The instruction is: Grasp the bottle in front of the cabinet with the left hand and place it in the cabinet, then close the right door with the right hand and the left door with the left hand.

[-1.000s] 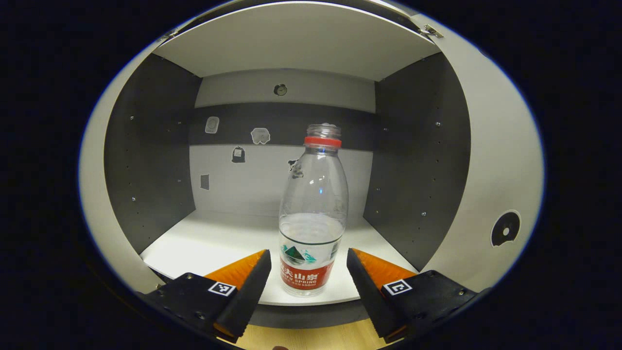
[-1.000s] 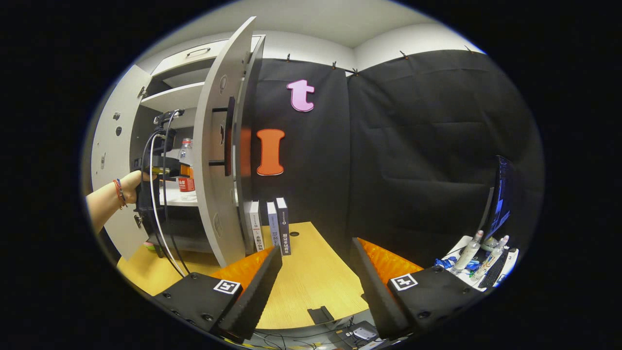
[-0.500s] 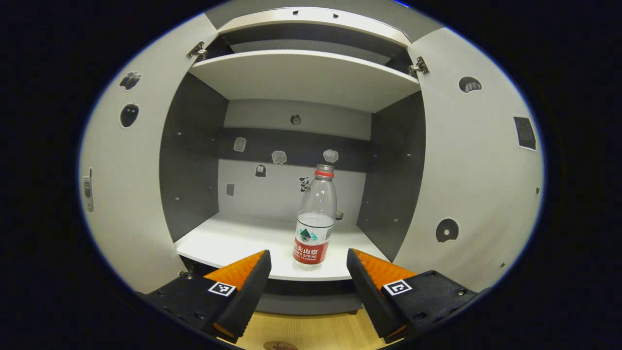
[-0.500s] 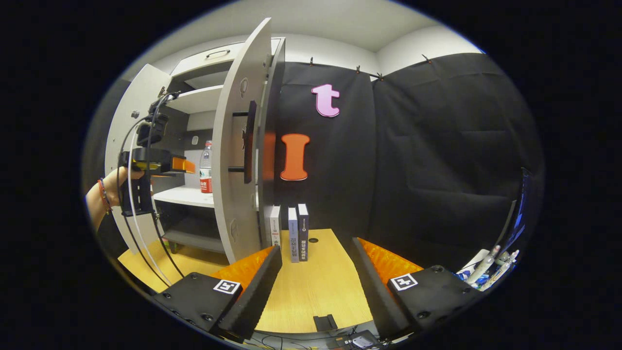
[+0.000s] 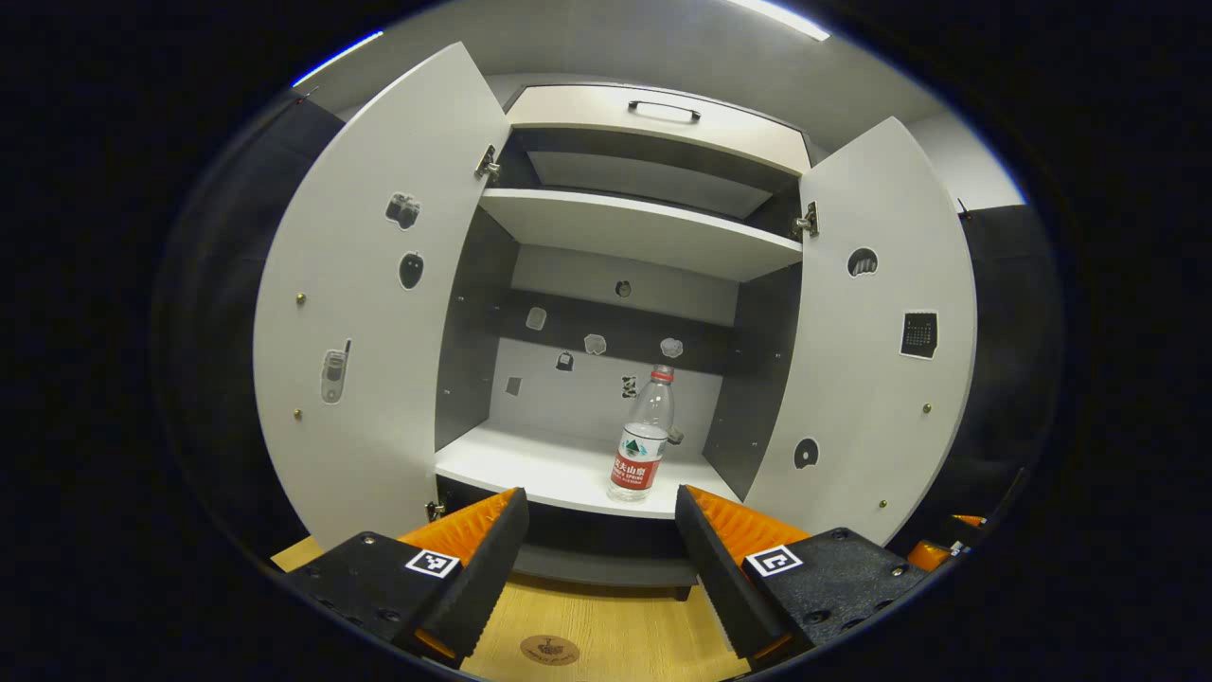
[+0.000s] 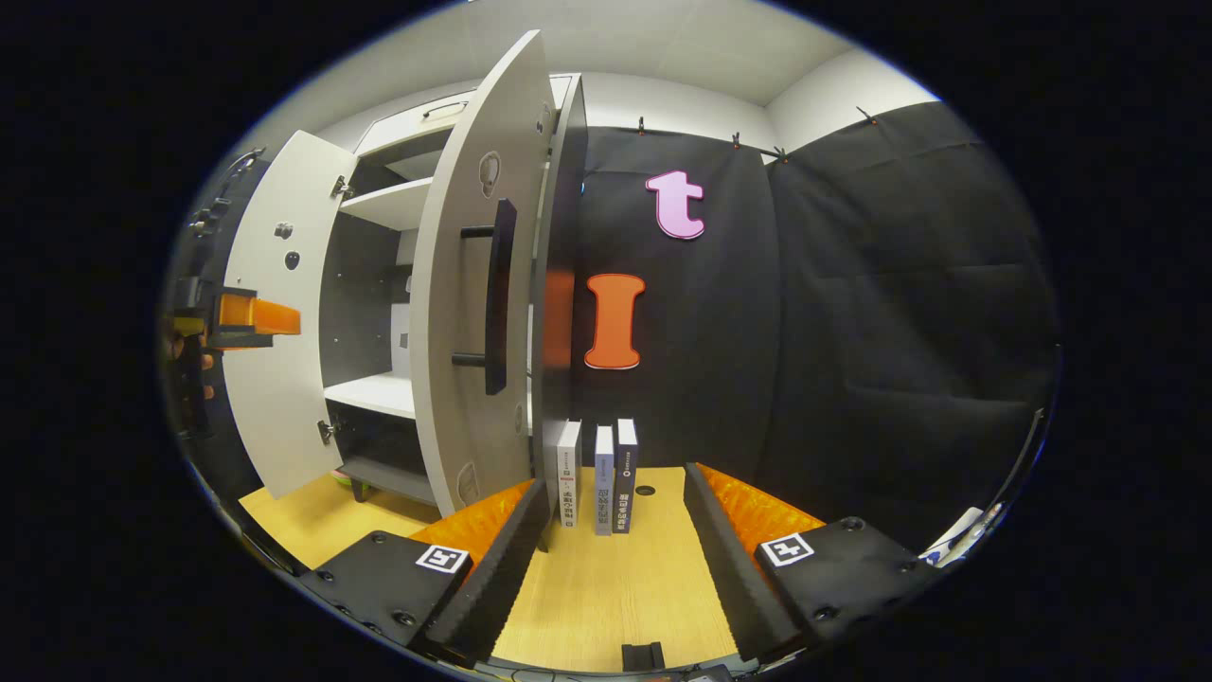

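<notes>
1. Standing upright on the cabinet's lower shelf [image 5: 530,469], near its front edge and toward the right side, the bottle [image 5: 645,438] is already placed; nothing touches it.
2. It looks like thin clear plastic with only a little water low down, so I judge it light, easy to tip and apt to dent under a hard squeeze. The labelled lower body is the surest place to take hold.
3. Both doors are open: the left door [image 5: 369,313] and the right door [image 5: 876,350] swing wide to either side of the cabinet.
4. The left tongs [image 5: 601,568] are released, fingers spread and empty, level and pointing straight at the cabinet, well apart from the shelf, above the desk [image 5: 606,644].
5. The right tongs [image 6: 615,578] are also released and empty, held low over the desk, aimed past the right door's outer face [image 6: 464,313] toward three upright books [image 6: 597,474].
6. The door's long bar handle [image 6: 496,296] is the likely next contact; closing the right door seems the step in hand.
</notes>
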The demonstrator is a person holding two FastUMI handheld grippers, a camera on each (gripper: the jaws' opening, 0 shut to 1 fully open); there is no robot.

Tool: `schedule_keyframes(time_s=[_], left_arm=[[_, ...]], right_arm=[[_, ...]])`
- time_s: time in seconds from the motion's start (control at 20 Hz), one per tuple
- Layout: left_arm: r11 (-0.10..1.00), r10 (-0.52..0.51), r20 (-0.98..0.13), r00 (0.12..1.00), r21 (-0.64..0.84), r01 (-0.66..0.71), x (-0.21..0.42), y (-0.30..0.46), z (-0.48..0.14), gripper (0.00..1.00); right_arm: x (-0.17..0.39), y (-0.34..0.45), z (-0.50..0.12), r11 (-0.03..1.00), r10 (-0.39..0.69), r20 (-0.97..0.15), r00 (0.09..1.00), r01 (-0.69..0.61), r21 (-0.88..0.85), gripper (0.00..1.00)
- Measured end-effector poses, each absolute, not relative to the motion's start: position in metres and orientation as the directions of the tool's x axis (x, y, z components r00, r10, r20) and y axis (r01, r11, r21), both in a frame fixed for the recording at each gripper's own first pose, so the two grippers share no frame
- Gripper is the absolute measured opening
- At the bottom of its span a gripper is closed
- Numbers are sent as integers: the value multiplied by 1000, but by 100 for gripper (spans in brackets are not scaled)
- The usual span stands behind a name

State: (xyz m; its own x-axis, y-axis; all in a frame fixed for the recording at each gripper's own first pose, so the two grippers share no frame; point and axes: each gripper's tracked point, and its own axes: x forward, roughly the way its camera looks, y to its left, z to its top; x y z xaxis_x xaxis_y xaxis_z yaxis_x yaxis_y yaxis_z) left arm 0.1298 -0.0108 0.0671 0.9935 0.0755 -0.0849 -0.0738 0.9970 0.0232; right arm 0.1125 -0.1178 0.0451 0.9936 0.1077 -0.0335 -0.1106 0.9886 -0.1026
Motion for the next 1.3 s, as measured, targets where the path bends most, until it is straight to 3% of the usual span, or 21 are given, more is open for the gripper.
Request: schedule_keyframes(time_s=[0.45,0.7,0.75,0.8,1.05,1.3], left_arm=[[993,-9,-38,999,118,13,102,10,89,94],[993,-61,-29,998,98,64,94,20,87,95],[994,-68,-33,997,79,71,93,23,83,95],[995,-81,-38,996,61,83,92,23,79,94],[993,-112,-61,992,23,114,93,38,65,95],[990,-128,-77,989,50,132,88,54,57,95]], right_arm=[[163,-77,30,991,99,-56,993,-104,-82,96],[168,-73,31,997,42,-32,999,-44,-71,96],[168,-73,31,997,30,-28,999,-32,-63,100],[166,-73,32,999,20,-22,1000,-21,-50,96],[160,-65,35,999,-45,7,999,45,-27,95],[158,-33,33,999,-36,8,999,36,-36,95]])
